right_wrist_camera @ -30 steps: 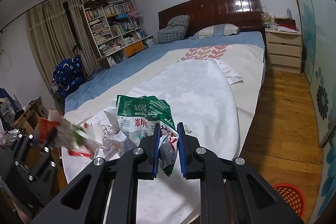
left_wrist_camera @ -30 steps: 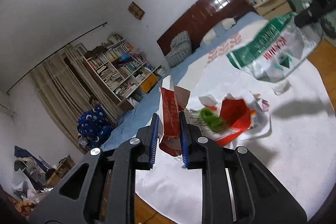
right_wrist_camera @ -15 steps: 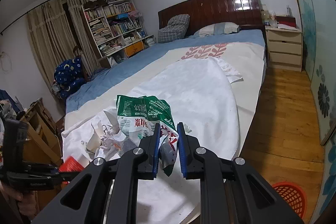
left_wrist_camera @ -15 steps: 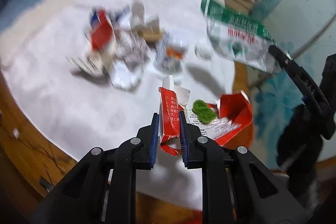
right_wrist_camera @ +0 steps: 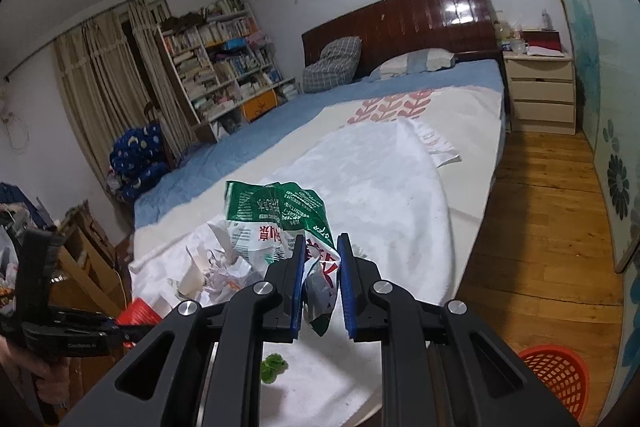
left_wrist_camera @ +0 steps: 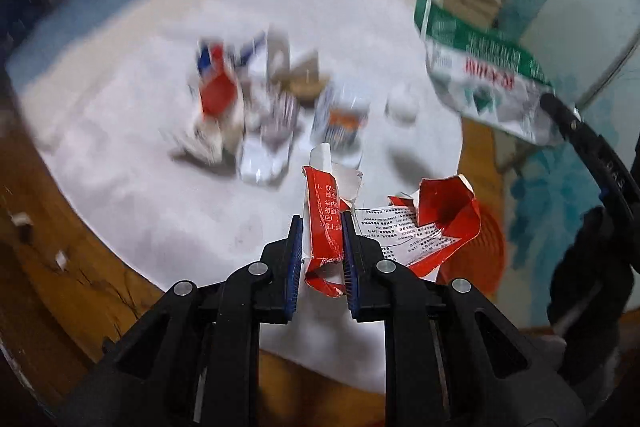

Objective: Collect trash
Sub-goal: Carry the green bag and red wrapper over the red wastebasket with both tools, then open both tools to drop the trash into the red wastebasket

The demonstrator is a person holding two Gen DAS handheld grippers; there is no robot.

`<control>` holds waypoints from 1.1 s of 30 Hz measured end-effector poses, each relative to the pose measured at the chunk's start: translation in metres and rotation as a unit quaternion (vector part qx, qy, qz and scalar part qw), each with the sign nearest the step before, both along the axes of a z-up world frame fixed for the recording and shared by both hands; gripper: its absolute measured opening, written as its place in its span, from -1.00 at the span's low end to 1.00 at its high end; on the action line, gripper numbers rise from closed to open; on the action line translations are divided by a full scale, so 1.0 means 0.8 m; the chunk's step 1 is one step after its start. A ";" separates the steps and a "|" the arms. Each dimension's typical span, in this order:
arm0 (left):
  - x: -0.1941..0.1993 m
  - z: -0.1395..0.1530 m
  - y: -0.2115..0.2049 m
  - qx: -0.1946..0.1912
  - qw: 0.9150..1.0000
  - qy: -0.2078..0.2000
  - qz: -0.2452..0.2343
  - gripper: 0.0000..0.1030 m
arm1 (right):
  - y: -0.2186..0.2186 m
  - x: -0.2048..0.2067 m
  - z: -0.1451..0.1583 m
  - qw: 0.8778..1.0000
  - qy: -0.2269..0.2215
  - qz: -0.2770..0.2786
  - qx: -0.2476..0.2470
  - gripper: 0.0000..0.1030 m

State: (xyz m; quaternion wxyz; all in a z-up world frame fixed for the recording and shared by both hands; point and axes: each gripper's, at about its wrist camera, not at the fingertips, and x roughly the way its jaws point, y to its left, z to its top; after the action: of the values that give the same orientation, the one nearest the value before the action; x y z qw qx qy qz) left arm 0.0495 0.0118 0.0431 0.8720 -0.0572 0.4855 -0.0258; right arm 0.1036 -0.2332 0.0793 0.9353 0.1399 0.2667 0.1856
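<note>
left tool (left_wrist_camera: 320, 251) clamped on red wrapper (left_wrist_camera: 326, 223), swung from bed toward orange basket (left_wrist_camera: 486, 251); right tool (right_wrist_camera: 320, 283) clamped on green bag (right_wrist_camera: 276, 223); drop-off likely next.

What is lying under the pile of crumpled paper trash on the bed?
The pile of crumpled paper trash lies on a white cloth spread over the bed. Anything beneath the pile itself is covered.

Left hand-held gripper (left_wrist_camera: 320, 239) clamps red torn packet (left_wrist_camera: 326, 223).
</note>
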 end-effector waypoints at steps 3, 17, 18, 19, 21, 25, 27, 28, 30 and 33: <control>-0.025 0.060 -0.037 0.030 0.995 -0.092 0.005 -0.65 | -0.043 -0.033 0.031 0.999 -0.028 -0.023 -0.003 -0.67; 0.048 -0.054 -0.385 0.012 0.971 -0.078 -0.224 -0.64 | -0.356 -0.142 -0.137 0.965 0.158 -0.203 -0.054 -0.67; 0.055 -0.078 -0.399 0.022 0.970 -0.064 -0.234 -0.64 | -0.362 -0.139 -0.168 0.960 0.182 -0.205 -0.053 -0.67; 0.065 -0.111 -0.418 0.040 0.967 -0.039 -0.248 -0.64 | -0.371 -0.135 -0.196 0.956 0.203 -0.206 -0.047 -0.67; 0.074 -0.165 -0.439 0.056 0.963 -0.006 -0.264 -0.64 | -0.379 -0.121 -0.257 0.948 0.244 -0.200 -0.041 -0.67; 0.100 -0.266 -0.462 0.095 0.955 0.058 -0.274 -0.64 | -0.385 -0.094 -0.359 0.929 0.312 -0.193 -0.038 -0.65; 0.103 -0.300 -0.466 0.104 0.953 0.082 -0.273 -0.64 | -0.385 -0.080 -0.397 0.921 0.335 -0.196 -0.030 -0.61; 0.101 -0.308 -0.472 0.108 0.952 0.088 -0.272 -0.64 | -0.383 -0.075 -0.408 0.918 0.344 -0.196 -0.027 -0.58; 0.103 -0.325 -0.481 0.122 0.950 0.098 -0.272 -0.62 | -0.375 -0.064 -0.427 0.916 0.351 -0.195 -0.025 0.01; 0.101 -0.334 -0.488 0.135 0.949 0.088 -0.272 -0.25 | -0.379 -0.063 -0.430 0.915 0.339 -0.214 -0.031 0.44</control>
State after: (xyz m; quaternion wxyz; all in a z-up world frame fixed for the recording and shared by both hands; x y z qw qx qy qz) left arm 0.1300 -0.3788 -0.2245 0.7851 0.1937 0.5563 -0.1912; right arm 0.0534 -0.5367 -0.2649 0.8099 0.2188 0.5374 -0.0864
